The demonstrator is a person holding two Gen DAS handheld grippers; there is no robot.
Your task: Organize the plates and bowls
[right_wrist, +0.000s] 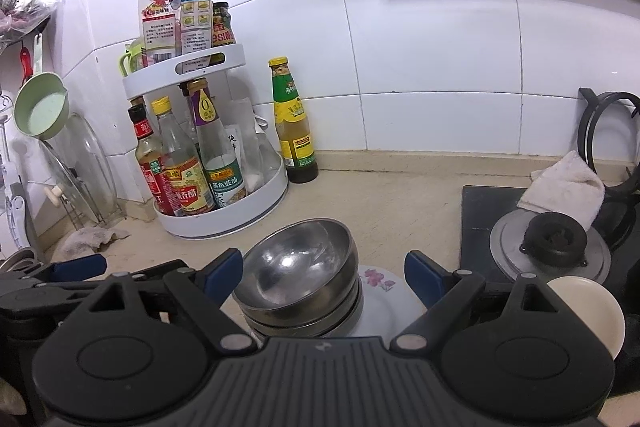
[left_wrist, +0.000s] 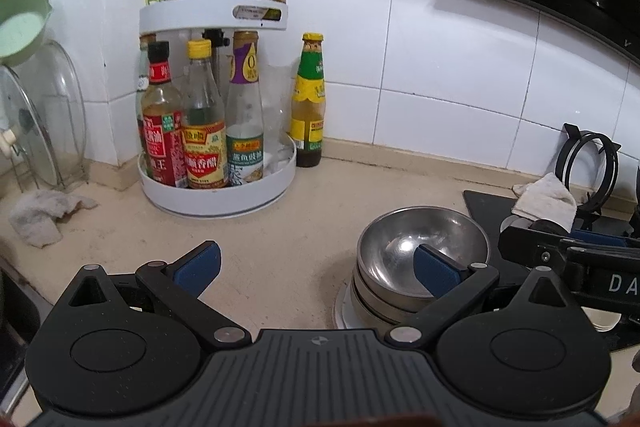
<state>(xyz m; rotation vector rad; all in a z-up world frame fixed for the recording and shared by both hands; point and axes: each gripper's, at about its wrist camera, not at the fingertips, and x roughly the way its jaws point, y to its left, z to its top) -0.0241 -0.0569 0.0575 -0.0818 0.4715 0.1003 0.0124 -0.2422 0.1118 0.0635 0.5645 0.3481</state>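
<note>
Both tilted downward, the left hand-held gripper point(left_wrist: 318, 269) and right hand-held gripper point(right_wrist: 324, 273) have jaws spread wide, gripping nothing.

free: counter point(left_wrist: 280, 227) | blocked: spice rack point(left_wrist: 218, 163), bowl stack point(left_wrist: 420, 267)

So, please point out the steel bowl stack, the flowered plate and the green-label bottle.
steel bowl stack point(right_wrist: 296, 267), right wrist view, inside of top bowl
flowered plate point(right_wrist: 378, 281), right wrist view, pink flower on rim
green-label bottle point(right_wrist: 290, 111), right wrist view, label
</note>
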